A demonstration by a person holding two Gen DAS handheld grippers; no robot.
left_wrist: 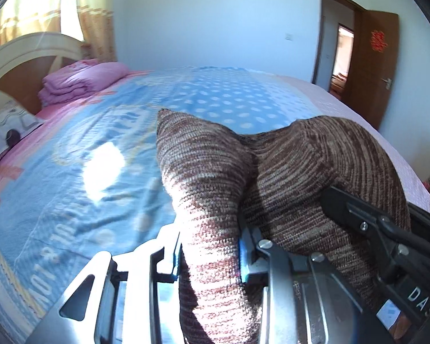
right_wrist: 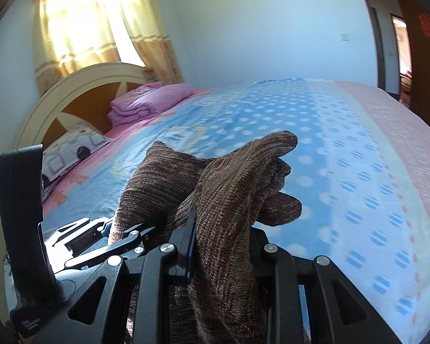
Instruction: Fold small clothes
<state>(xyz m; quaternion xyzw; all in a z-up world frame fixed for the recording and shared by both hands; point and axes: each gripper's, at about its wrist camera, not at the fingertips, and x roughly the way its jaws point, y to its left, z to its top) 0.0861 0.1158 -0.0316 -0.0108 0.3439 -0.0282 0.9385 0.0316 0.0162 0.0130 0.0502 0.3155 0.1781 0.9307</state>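
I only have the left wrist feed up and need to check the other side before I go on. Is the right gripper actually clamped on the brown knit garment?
Observer: Yes. In the right wrist view the right gripper has its jaws shut on a bunched part of the brown knit garment.
Operator: Does any of it hang free past those jaws?
Observer: A rounded flap sticks out on the right of the bunch, above the blue dotted bedspread.
Operator: Can that camera see my left gripper?
Observer: Yes, the left gripper shows at lower left, close beside the right one, with the garment between them.
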